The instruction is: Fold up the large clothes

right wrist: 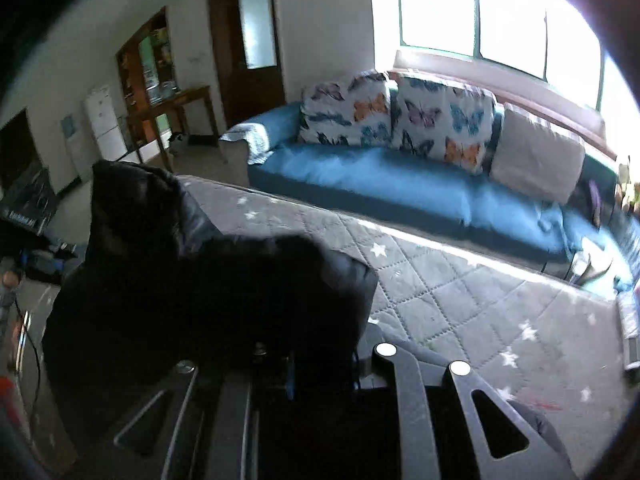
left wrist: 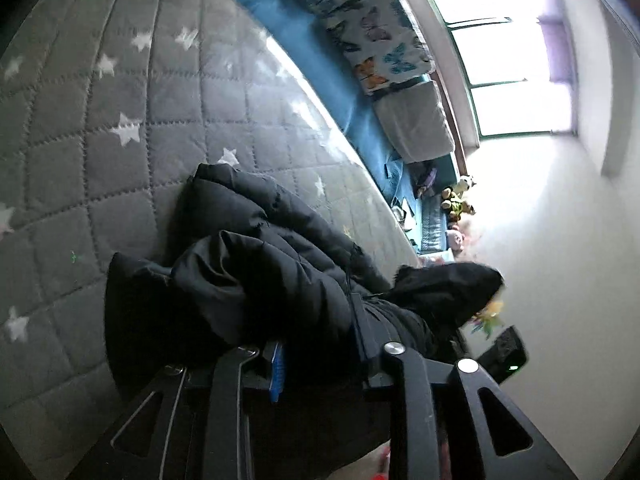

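Note:
A black puffy jacket (left wrist: 256, 264) lies bunched on a grey quilted cover with white stars (left wrist: 120, 92). In the left wrist view its fabric fills the gap between the jaws of my left gripper (left wrist: 318, 344), which is shut on it, and a blue pad (left wrist: 277, 372) shows at the left jaw. Part of the jacket hangs past the cover's edge at the right. In the right wrist view the jacket (right wrist: 200, 280) is a dark raised heap in front of the camera. My right gripper (right wrist: 322, 364) is shut on its near edge, above the starred cover (right wrist: 460, 304).
A blue sofa (right wrist: 380, 184) with butterfly cushions (right wrist: 444, 120) and a grey cushion (right wrist: 536, 160) runs along the cover's far edge under a bright window. Plush toys (left wrist: 456, 200) sit at the sofa's end. A wooden table (right wrist: 172, 108), a white cabinet and floor clutter stand at the left.

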A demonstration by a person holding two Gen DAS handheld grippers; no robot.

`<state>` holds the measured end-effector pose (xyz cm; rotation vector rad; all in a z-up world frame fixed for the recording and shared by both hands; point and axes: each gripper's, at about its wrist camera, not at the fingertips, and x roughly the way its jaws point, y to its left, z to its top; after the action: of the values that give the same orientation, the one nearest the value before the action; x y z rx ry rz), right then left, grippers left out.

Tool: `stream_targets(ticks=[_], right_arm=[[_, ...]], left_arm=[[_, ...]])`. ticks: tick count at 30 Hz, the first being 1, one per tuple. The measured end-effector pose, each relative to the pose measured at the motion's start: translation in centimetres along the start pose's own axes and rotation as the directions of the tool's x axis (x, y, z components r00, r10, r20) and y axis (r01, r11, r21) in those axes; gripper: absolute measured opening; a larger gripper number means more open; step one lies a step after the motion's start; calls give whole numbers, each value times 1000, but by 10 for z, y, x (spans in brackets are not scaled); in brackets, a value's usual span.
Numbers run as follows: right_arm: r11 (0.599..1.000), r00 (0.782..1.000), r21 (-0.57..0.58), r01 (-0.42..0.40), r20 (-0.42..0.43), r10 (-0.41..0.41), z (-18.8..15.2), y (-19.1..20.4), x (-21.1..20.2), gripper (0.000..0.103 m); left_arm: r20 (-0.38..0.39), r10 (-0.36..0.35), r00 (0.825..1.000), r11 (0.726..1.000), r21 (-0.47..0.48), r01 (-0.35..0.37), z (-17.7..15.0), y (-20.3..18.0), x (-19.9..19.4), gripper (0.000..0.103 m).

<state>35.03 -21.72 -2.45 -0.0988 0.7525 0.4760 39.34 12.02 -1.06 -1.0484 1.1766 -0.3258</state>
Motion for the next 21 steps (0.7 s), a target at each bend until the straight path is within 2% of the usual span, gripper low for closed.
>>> stream_targets(ticks=[5, 8, 11, 13, 17, 21], right_arm=[[995, 990, 89, 37, -135, -25, -13, -21, 41, 29], [991, 977, 121, 62, -210, -36, -27, -25, 55, 36], [989, 979, 139, 57, -202, -28, -25, -27, 41, 36], [987, 985, 154, 51, -169, -25, -21, -29, 24, 36], [977, 998, 213, 9, -58, 3, -15, -38, -32, 37], [982, 997, 181, 51, -58, -42, -14, -34, -71, 39]], left_arm=[[-44, -92, 995, 992, -94, 88, 43, 21, 32, 36], [-38, -132, 991, 986, -108, 127, 50, 28, 37, 38], [-27, -136, 990, 987, -93, 133, 57, 20, 36, 41], [9, -143, 990, 988, -53, 143, 48, 15, 22, 45], [73, -199, 977, 980, -11, 200, 45, 3, -9, 51], [93, -210, 973, 972, 126, 198, 31, -29, -27, 51]])
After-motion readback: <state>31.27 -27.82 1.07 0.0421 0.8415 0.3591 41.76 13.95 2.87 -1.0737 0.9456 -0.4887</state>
